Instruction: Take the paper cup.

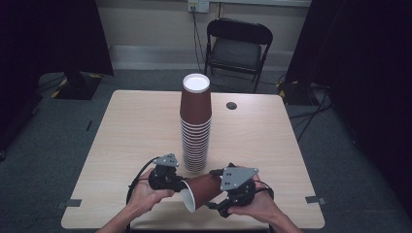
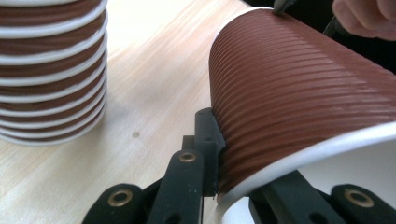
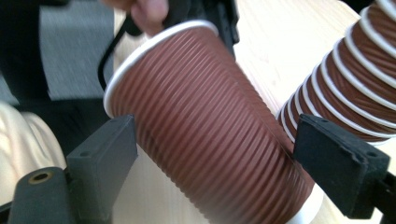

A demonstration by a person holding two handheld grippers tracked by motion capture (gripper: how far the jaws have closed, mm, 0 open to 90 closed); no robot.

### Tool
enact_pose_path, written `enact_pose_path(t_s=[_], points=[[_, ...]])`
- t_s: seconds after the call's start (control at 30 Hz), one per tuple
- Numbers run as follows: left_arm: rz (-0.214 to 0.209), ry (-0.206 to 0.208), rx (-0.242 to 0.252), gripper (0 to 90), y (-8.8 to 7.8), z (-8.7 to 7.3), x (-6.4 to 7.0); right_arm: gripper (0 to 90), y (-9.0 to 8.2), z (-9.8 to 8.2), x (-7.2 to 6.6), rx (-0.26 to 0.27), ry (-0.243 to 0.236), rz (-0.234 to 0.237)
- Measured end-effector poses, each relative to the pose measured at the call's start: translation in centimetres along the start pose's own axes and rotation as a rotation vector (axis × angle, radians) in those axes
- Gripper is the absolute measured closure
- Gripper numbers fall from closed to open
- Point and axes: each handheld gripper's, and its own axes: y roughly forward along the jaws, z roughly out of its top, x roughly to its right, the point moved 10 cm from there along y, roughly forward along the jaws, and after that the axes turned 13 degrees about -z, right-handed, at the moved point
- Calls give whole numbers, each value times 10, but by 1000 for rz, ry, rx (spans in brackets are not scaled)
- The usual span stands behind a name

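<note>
A light wooden bench (image 1: 131, 126) stands in a dim room, with a black folding chair (image 1: 236, 46) behind its far edge. Near the middle of the bench rises a tall stack of brown ribbed paper cups (image 1: 196, 124), upside down, their white rims showing as rings.

You hold a single brown paper cup (image 1: 203, 188) on its side at the near edge of the bench, just in front of the stack and between your two hands. Its white rim points toward your left, its base toward your right.

Your left gripper (image 1: 176, 186) has its jaws pressed together on the cup's rim: in the left gripper view, one jaw lies against the ribbed outer wall and the other sits inside the mouth, pinching the paper wall between them.

Your right gripper (image 1: 217, 198) is at the base end. In the right gripper view its jaws stand spread on either side of the cup (image 3: 210, 126), one near each flank, with a gap visible at the right jaw; they are not pressing it.
</note>
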Motion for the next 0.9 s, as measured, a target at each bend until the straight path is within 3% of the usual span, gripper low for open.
enact_pose_path(t_s=[0.13,0.17,0.23,0.33,0.4,0.47,0.63,0.9], points=[[-4,-15,-3,857,1,1,-1,129,5,-3,-1,-27,-65,-27],[-12,-30,-7,857,1,1,-2,119,8,-3,-2,-40,-107,-31],[-13,-36,-4,858,1,1,-2,113,8,-4,-3,-47,-124,-36],[-19,-46,-10,860,2,2,-2,85,13,-7,-8,-73,-213,-71],[-14,-52,-17,861,2,2,-2,81,15,-9,-8,-86,-234,-84],[-29,-71,-2,864,2,5,-1,80,16,-10,-9,-85,-235,-91],[-30,-69,-1,871,10,12,6,83,23,-12,-12,-94,-257,-123],[-33,-84,-2,864,20,15,10,89,27,-11,-18,-97,-248,-86]])
